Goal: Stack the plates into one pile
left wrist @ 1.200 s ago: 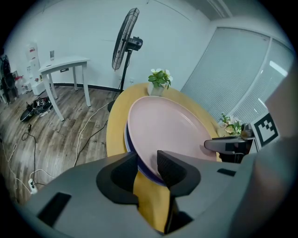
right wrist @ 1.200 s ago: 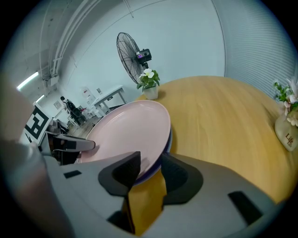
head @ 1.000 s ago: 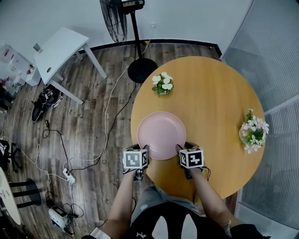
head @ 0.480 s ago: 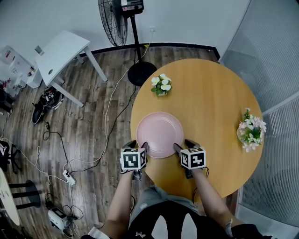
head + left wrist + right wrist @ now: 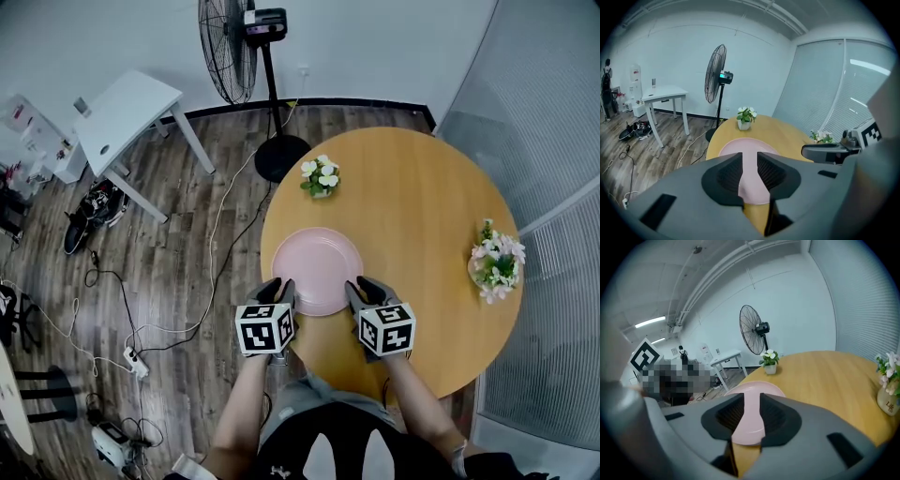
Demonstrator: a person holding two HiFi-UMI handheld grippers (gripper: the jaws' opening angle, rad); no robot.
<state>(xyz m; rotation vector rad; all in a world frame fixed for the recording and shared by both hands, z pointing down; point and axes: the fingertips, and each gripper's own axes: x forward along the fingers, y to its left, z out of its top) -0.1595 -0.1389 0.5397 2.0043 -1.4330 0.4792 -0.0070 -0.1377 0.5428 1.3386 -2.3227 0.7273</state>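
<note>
left hand-held gripper (image 5: 278, 290) over plate (image 5: 314, 265) rim

The round table (image 5: 422, 197) carries three obstacles: a pink plate (image 5: 314, 270) near its front left edge, a small flower pot (image 5: 320, 176) beyond the plate at the left rim, and a flower vase (image 5: 494, 262) at the right rim. The wide strip of tabletop between plate and vase is open for passage. A standing fan (image 5: 227, 45) occupies the floor beyond the flower pot.
</note>
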